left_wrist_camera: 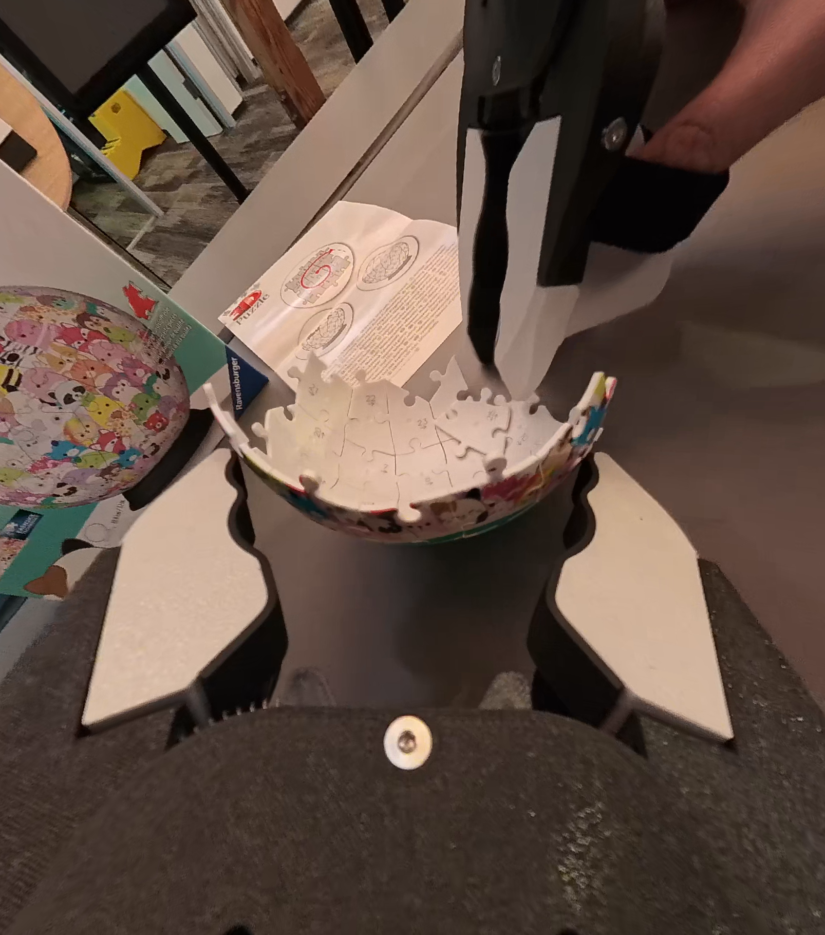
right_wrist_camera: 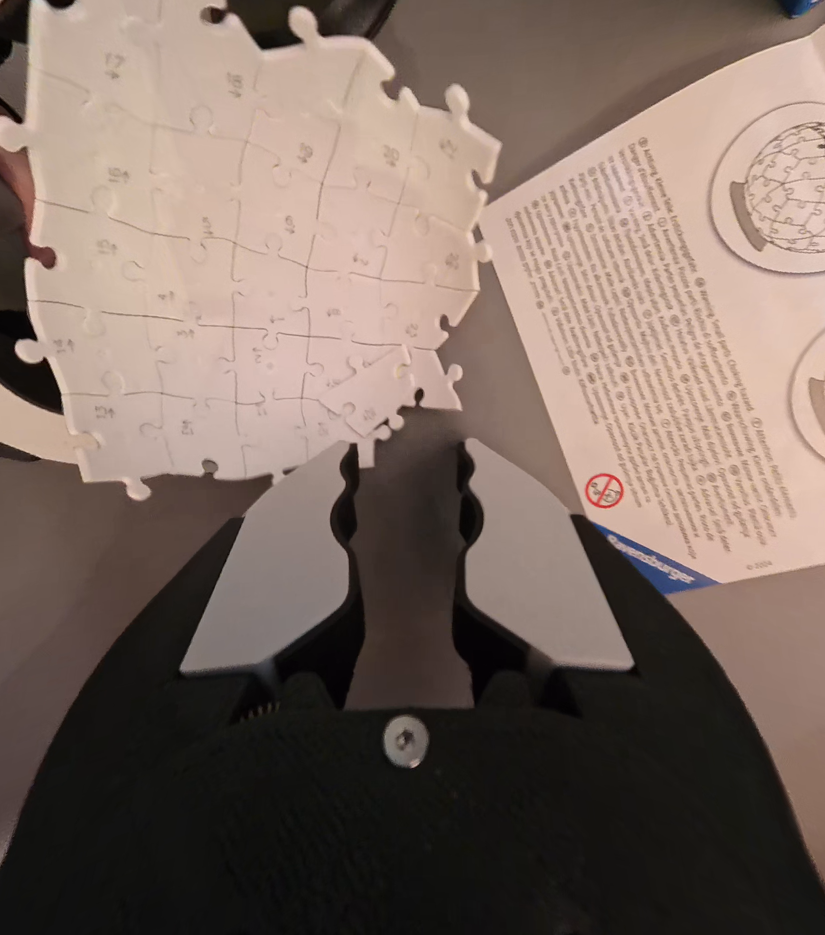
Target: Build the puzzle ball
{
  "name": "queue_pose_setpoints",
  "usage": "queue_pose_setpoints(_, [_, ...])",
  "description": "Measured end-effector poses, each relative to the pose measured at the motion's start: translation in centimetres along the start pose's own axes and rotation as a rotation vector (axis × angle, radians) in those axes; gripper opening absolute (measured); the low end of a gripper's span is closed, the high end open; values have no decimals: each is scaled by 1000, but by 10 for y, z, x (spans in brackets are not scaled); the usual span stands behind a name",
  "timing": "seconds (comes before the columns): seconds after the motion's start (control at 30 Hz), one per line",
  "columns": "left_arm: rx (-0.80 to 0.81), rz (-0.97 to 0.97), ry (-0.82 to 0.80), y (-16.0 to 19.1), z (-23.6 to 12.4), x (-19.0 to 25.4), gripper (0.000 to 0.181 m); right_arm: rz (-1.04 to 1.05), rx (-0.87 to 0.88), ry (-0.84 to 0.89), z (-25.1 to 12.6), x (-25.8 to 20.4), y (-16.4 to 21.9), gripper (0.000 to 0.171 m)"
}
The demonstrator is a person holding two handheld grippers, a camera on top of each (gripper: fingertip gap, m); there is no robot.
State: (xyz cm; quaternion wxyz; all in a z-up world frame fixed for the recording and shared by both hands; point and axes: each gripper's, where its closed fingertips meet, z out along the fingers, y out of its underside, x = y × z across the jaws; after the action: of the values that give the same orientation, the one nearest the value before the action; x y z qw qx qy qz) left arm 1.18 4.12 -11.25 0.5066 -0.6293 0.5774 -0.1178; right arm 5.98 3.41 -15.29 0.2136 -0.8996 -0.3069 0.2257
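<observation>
Puzzle ball (left_wrist_camera: 415,455) (half-built) between left gripper (left_wrist_camera: 413,485) fingers.

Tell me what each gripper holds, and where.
Left gripper clamps the half-built puzzle ball by opposite outer sides below its rim. Right gripper holds nothing, jaws open.

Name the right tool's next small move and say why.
Probably lower the right tool onto the loose piece and press it flat. It lies askew on the shell's inner wall by the rim, not locked in, while the left tool braces the shell from both sides.
</observation>
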Motion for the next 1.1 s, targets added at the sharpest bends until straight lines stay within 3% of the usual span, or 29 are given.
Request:
queue_pose_setpoints(0.1, [-4,9,-8,1,-2,-2,121,-84,39,15,-5,-1,-5,43])
queue_pose_setpoints(0.3, [-26,18,2,8,-12,-5,120,-314,114,51,-6,-20,-24,33])
queue_pose_setpoints(0.47, [-57,32,21,15,-22,-8,120,-298,139,-49,6,-34,-29,33])
queue_pose_setpoints(0.63, [-86,66,10,17,-27,-10,119,-418,136,-73,17,-50,-37,35])
queue_pose_setpoints(0.73, [-84,69,9,16,-28,-9,119,-458,106,-58,25,-48,-38,41])
queue_pose_setpoints(1.1, [-74,60,9,15,-28,-10,118,-479,37,-51,35,-44,-33,37])
